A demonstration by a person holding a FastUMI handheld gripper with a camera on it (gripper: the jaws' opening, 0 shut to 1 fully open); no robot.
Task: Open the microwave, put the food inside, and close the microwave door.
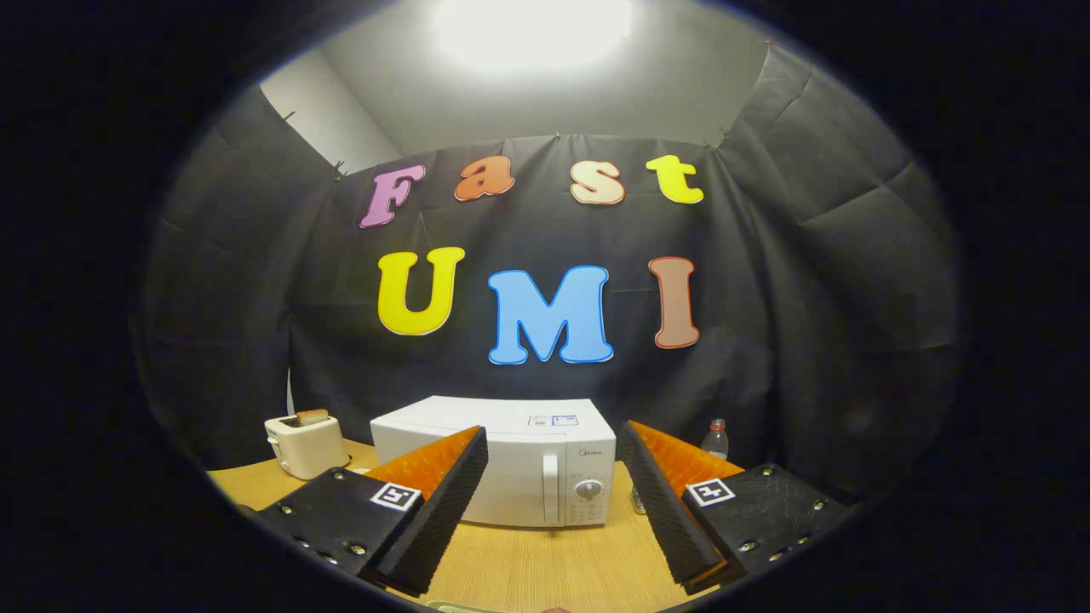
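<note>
Your wooden surface (545, 562) runs back to the black cloth wall. Your gripper (545, 511) hovers over it, fingers (443, 511) spread wide apart and holding nothing. Beyond them, at the surface's far edge, stands the white microwave (511, 464), door shut. A toaster (305, 444) sits at the far left corner, a bottle (715, 438) to the microwave's right.

The microwave (511, 468) is seen standing on the tabletop (545, 566), beyond the spread fingers (443, 502) of the gripper (553, 511). To its left a toaster (305, 444) is set; behind its right side, a bottle (715, 439) is placed.
</note>
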